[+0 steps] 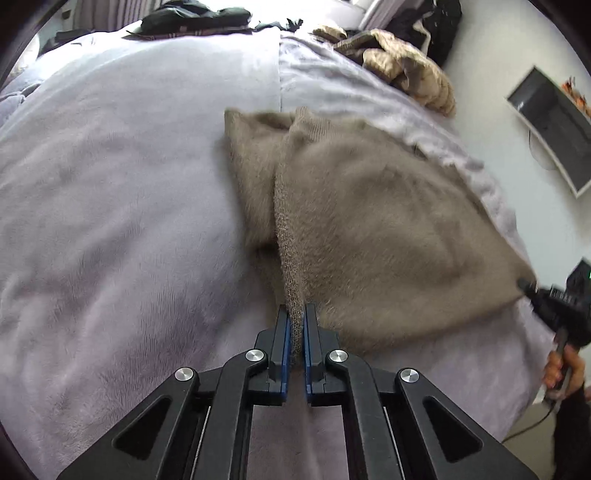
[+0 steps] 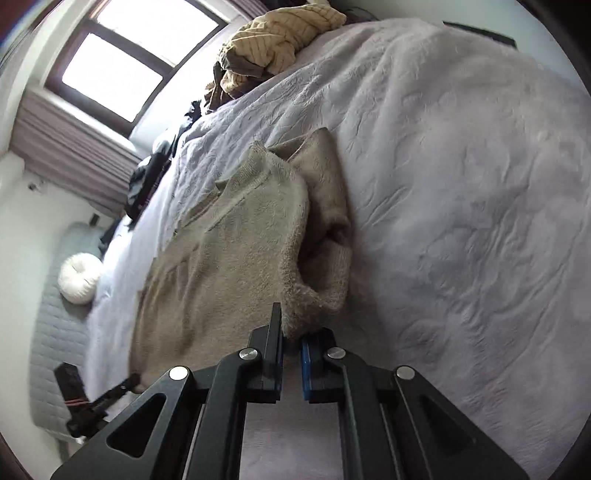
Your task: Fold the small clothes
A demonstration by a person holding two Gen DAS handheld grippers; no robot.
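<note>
We've got the left gripper (image 1: 296,325) and right gripper (image 2: 291,336) each clamped on a near corner of the fuzzy taupe knit sweater (image 1: 369,206), tensioning the hem for a fold over the lilac bedspread (image 1: 110,184).

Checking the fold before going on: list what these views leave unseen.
- Sweater underside: both views, hidden by its own top layer.
- Right gripper in the left view: blurred, cut by the edge.
- Left gripper in the right view: small, dark.
- Dark clothes: overexposed by window light.
</note>
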